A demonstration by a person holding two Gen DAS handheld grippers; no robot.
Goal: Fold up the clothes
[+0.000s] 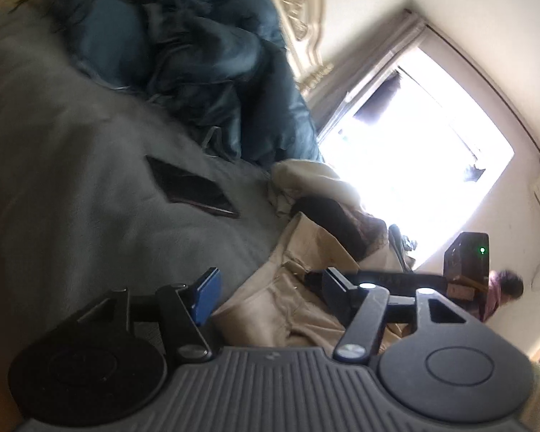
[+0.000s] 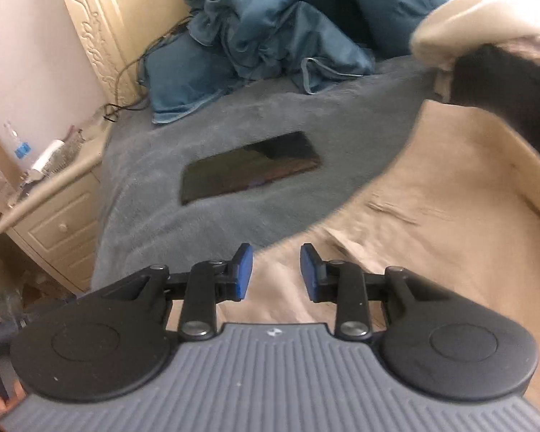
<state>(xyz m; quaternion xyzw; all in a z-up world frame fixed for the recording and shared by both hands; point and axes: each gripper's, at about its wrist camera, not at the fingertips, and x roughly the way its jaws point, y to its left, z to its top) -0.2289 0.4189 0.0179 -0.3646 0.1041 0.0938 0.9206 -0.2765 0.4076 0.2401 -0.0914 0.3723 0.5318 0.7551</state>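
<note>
nightstand: cream, far left of the right wrist view, beside the bed; a water bottle and small clutter stand on it
headboard: cream, carved, at the far end of the bed; dark cables hang down beside it
bed: covered by a grey fleece blanket that takes up the middle of both views
duvet: dark teal, crumpled in a heap at the far end of the bed, against the headboard
phone: black, flat on the blanket, screen up, well apart from both grippers and just left of the trousers' edge
trousers: beige, spread on the near right part of the bed, reaching under both grippers; a dark garment and a cream one lie at their far right
left gripper: over the waist end of the trousers; jaws wide, blue pads clear of the cloth, nothing between them
right gripper: low over the near edge of the trousers, where beige meets grey; jaws narrow but with a plain gap, pads not pressing on the cloth, which shows through the gap below
window: bright, washed out, on the right in the left wrist view, with a curtain at its side
person: far right in the left wrist view, small, low by the wall, behind a black device with a green light
</note>
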